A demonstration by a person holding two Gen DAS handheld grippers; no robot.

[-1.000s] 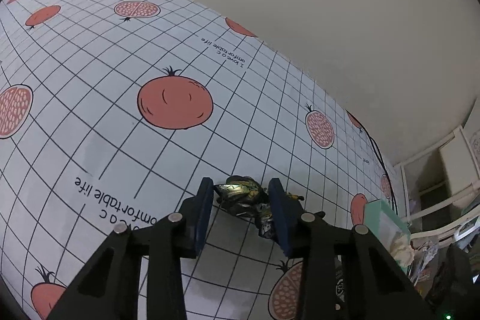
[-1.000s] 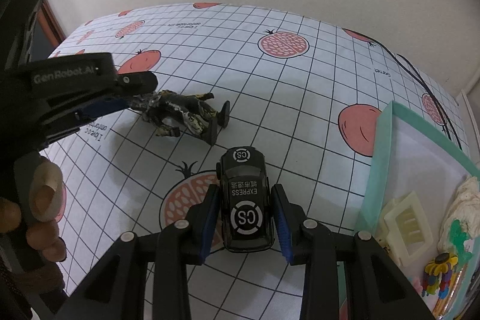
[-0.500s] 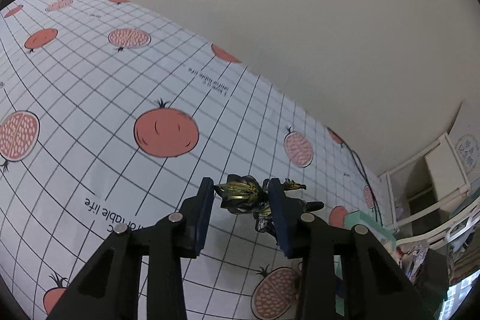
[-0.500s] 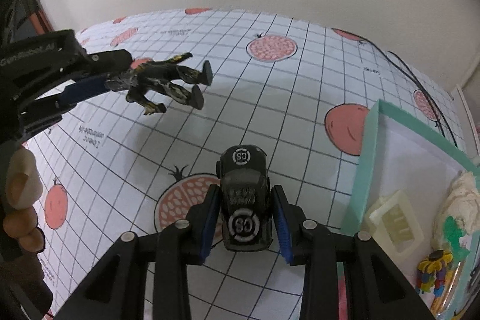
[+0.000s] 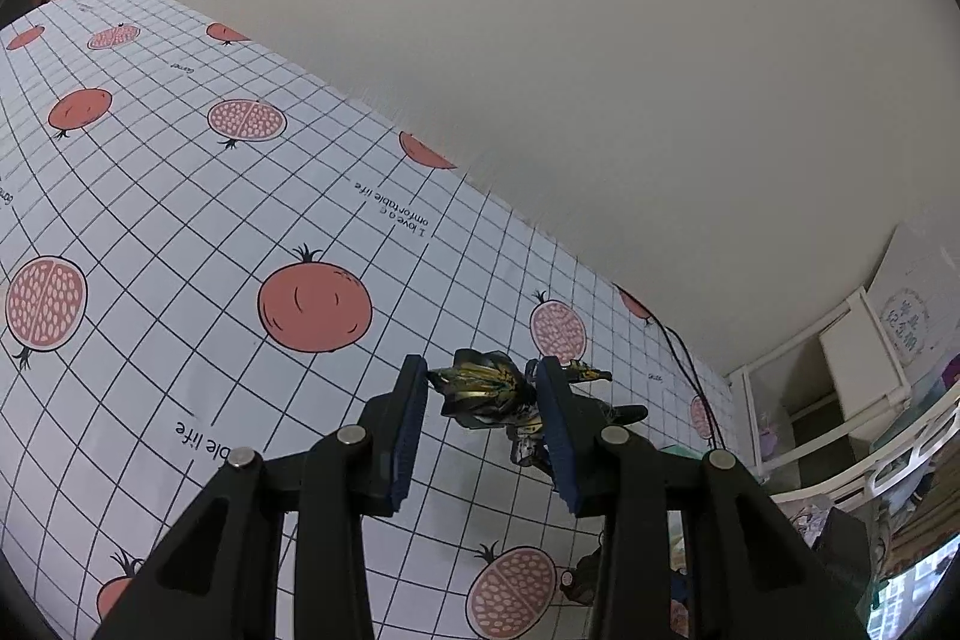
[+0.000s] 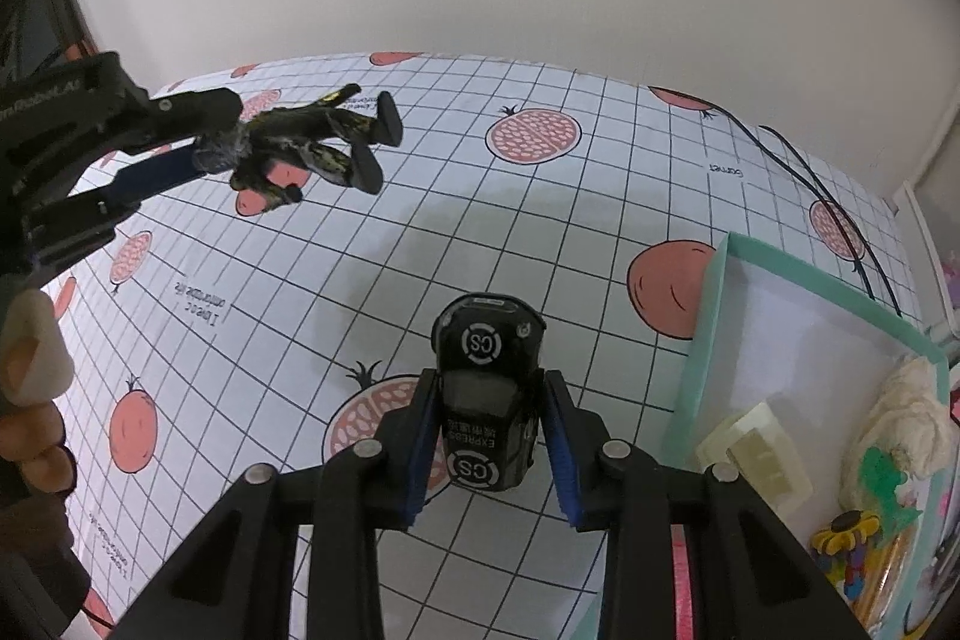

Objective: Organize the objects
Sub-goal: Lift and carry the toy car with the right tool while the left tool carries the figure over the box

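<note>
My left gripper (image 5: pixel 483 388) is shut on a black and gold toy figure (image 5: pixel 489 394) and holds it in the air above the table. In the right wrist view the left gripper (image 6: pixel 198 148) and the toy figure (image 6: pixel 306 145) show at the upper left, the legs pointing right. My right gripper (image 6: pixel 486 400) is shut on a black toy car (image 6: pixel 487 388) marked "CS" and holds it off the tablecloth. A teal-rimmed box (image 6: pixel 714 316) stands just right of the car.
The table wears a white grid cloth with pomegranate prints (image 6: pixel 534 136). The box holds a cream plastic piece (image 6: pixel 756 454), a white cloth lump (image 6: pixel 906 418) and small coloured toys (image 6: pixel 852 538). A black cable (image 6: pixel 798 172) runs along the far right. White shelving (image 5: pixel 840 376) stands beyond the table.
Both grippers have risen. The left lifted the toy figure off the cloth into the air. The right lifted the car and the table now looks farther below.
</note>
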